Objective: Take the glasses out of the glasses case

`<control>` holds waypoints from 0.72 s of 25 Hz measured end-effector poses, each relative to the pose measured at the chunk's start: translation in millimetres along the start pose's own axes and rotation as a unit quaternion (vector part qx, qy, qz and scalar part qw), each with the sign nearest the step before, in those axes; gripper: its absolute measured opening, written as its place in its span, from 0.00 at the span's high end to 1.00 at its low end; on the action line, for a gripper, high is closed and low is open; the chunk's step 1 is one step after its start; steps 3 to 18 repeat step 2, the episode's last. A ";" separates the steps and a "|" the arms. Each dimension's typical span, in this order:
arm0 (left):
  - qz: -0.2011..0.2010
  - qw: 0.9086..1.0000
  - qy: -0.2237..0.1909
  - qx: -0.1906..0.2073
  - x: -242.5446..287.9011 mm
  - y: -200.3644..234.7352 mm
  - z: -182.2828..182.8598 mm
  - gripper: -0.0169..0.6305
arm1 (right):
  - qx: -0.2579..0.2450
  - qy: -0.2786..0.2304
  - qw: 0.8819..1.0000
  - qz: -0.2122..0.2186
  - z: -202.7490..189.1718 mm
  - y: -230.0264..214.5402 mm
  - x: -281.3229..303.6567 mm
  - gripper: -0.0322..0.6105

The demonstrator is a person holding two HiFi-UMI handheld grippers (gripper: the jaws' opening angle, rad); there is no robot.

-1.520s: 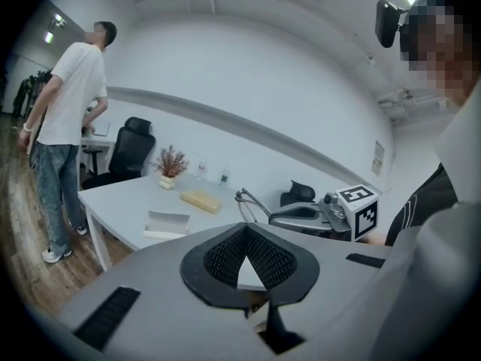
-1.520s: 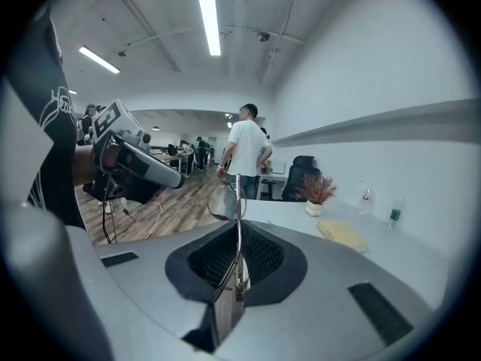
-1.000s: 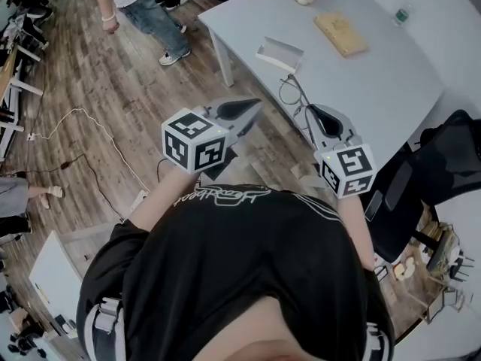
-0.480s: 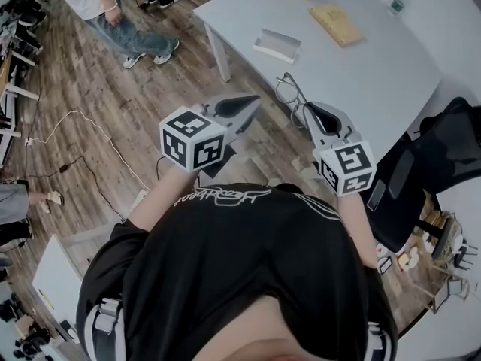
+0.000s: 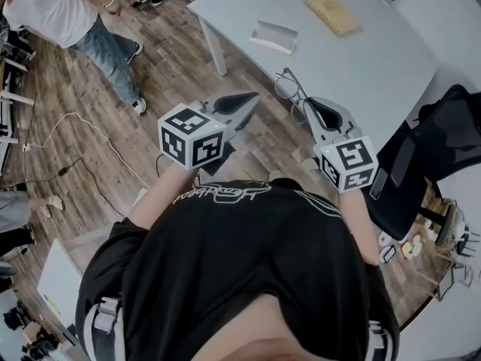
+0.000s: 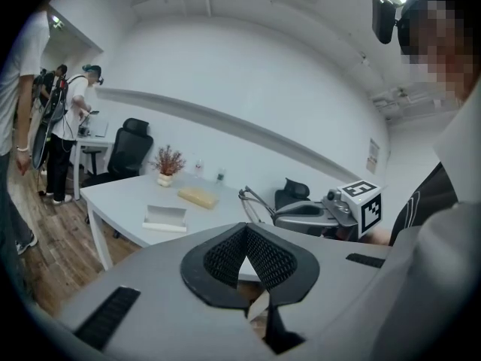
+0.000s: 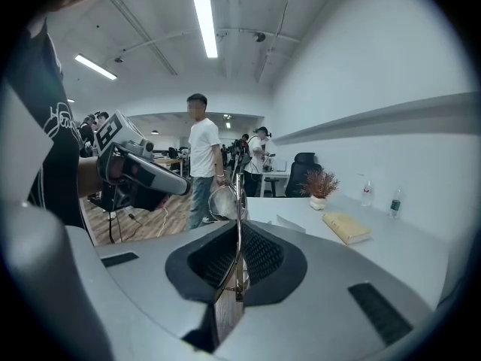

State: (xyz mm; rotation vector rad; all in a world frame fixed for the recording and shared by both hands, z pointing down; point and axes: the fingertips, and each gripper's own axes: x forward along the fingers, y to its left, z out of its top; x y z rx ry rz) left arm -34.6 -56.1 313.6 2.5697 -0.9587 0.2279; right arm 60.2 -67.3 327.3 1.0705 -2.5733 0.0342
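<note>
Both jaws closed, right gripper (image 7: 237, 228) pinching glasses (image 7: 223, 201), left gripper (image 6: 246, 230) empty.

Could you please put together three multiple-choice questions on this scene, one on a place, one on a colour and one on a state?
1. Where does the white case lie?
A. on the floor
B. on the grey table
C. in the left gripper

2. What colour is the flat block beyond the white case?
A. tan
B. blue
C. red

3. How is the right gripper?
A. open and empty
B. shut on the glasses
C. shut on the white case

Answers: 1 B, it rests on the tabletop near the corner. 2 A, it shows tan against the grey top. 3 B, the right gripper view shows an arm of the glasses pinched between the jaws.
</note>
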 end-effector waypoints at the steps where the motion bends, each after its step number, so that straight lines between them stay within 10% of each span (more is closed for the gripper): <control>1: -0.001 1.000 0.001 0.000 0.1 0.7 -0.7 0.96 | 0.000 0.001 1.000 -0.001 -0.4 0.4 0.4 0.92; 18: -0.001 1.000 0.002 -0.001 0.2 1.5 -1.4 0.96 | 0.000 0.001 1.000 -0.002 -0.7 0.7 0.8 0.92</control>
